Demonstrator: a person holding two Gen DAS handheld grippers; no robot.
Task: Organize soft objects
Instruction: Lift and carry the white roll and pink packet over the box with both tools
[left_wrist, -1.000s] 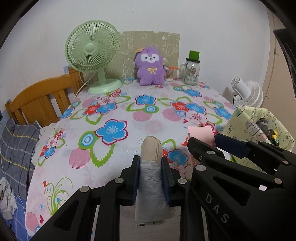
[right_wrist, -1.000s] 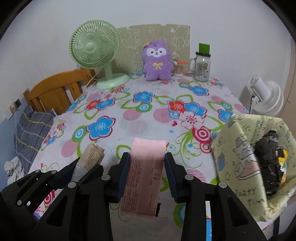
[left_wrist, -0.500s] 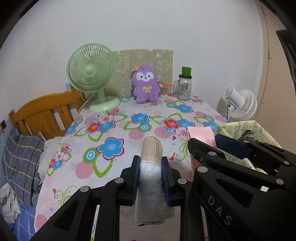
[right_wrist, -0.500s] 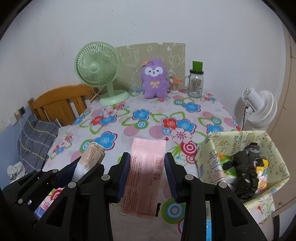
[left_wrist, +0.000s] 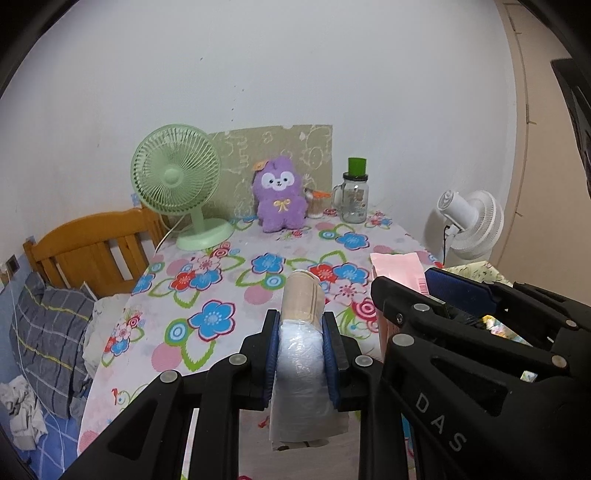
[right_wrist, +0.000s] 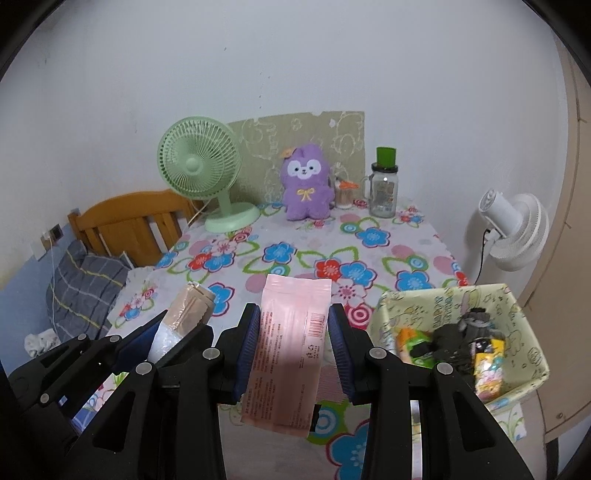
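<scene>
**Both grippers lifted, each holding a soft pack**

Since a second ago both grippers have come up and back from the table: more wall shows above the green fan (right_wrist: 199, 162) and the purple plush toy (right_wrist: 306, 182), and the yellow patterned box (right_wrist: 517, 314) now sits in fuller view, lower in the right wrist picture. The grips themselves have not changed.

The left gripper (left_wrist: 301, 354) is clamped on a beige roll wrapped in clear plastic (left_wrist: 301, 332), its blue pads pressing the wrapped part while the beige end sticks out toward the far side. Just to its right, the right gripper (right_wrist: 293, 343) is closed on a flat pink packet (right_wrist: 291, 332), which hangs between the pads with its barcode showing. Both packs are off the table, above its near edge.

The table (right_wrist: 417, 240) wears a white cloth with blue, red and pink flowers. Along its far edge, against the pale wall, stand the fan at the left, the plush toy in the middle, then a small cup of sticks (right_wrist: 345, 194) and a glass jar with a green cap (right_wrist: 384, 188). A patterned olive board (right_wrist: 258, 136) leans behind them. The box sits at the near right corner, with dark bundles and bright packets inside. A white fan (right_wrist: 513, 225) stands beyond the right edge; a wooden headboard (right_wrist: 129, 221) and a grey checked pillow (right_wrist: 85, 284) lie to the left.
</scene>
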